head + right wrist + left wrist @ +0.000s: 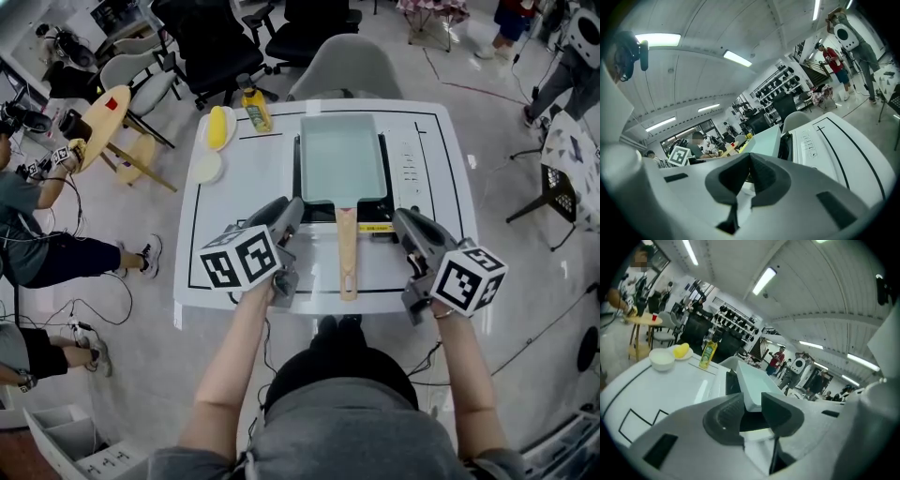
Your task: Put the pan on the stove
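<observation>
- Workshop floor, pale and glossy, spread out beyond both sets of jaws, with office chairs and bystanders around its edges.
- White table marked with black lines lay under and ahead of both grippers, and a grey chair was pushed in at the side farthest from the jaws.
- Black stove sat on the table ahead of the jaws, between the lines along which the two grippers pointed.
- Pale green rectangular pan rested on the stove and covered most of it. Its near corner showed through the gap of the left jaws, beyond them and not touched.
- Left gripper hung just to the left of the pan's handle, its jaws partly apart with nothing gripped.
- Right gripper hung to the right of the handle, its jaws fully together on nothing.
- Wooden handle pointed back toward the person, lying between the two grippers and clear of both.
- Plate carrying something yellow stood far ahead and to the left of the left jaws.
- White bowl sat just on the near side of that plate.
- Yellow bottle stood upright just to the right of the plate, by the stove's far left corner.
</observation>
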`<state>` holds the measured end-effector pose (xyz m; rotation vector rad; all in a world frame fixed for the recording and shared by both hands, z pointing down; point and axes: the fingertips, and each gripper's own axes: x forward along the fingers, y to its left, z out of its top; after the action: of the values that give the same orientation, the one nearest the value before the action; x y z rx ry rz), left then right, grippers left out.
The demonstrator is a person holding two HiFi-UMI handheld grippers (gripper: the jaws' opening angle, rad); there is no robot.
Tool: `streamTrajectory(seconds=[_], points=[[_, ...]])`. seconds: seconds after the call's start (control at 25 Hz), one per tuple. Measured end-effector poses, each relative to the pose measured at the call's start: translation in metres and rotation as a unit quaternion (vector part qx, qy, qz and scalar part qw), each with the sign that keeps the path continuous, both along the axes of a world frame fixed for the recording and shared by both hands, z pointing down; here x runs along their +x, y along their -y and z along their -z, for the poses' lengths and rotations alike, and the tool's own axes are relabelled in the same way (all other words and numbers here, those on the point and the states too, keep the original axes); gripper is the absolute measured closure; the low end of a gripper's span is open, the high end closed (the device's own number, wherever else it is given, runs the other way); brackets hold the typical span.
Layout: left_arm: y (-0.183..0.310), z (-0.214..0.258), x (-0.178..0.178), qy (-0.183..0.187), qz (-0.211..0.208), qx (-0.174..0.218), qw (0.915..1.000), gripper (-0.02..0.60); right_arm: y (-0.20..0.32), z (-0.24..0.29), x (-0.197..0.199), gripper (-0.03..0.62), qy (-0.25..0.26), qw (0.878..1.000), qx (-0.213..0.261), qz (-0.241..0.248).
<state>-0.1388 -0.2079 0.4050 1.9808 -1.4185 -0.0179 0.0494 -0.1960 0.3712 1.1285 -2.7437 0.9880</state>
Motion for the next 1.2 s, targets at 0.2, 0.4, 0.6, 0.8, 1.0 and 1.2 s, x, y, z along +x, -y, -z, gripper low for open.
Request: streamTrajectory(seconds=[0.2, 0.4, 0.6, 0.8, 1.0, 1.2], points=[[-0.003, 0.010, -0.002, 0.104, 0.005, 0.042, 0.9936, 0.485, 0.000, -0.001, 0.000, 0.590, -0.005, 1.000, 0.008, -0.007], [-0.007, 0.016, -0.003, 0.166, 0.007, 0.071, 0.9834, 0.529, 0.000, 0.000, -0.001, 0.591, -0.019, 0.999, 0.025, -0.013], [-0.010, 0.019, 0.000, 0.192, 0.005, 0.092, 0.9771, 0.560, 0.000, 0.001, -0.002, 0.591, -0.043, 0.998, 0.049, -0.021], [-0.012, 0.026, 0.002, 0.211, 0.000, 0.112, 0.9710, 0.574, -0.001, 0.000, -0.003, 0.591, -0.064, 0.995, 0.070, -0.028], [-0.013, 0.030, 0.002, 0.207, -0.002, 0.121, 0.9708, 0.574, 0.000, 0.003, -0.002, 0.591, -0.096, 0.990, 0.095, -0.036], [-0.013, 0.032, 0.002, 0.204, -0.003, 0.129, 0.9705, 0.574, 0.002, 0.003, 0.000, 0.591, -0.123, 0.985, 0.112, -0.045]])
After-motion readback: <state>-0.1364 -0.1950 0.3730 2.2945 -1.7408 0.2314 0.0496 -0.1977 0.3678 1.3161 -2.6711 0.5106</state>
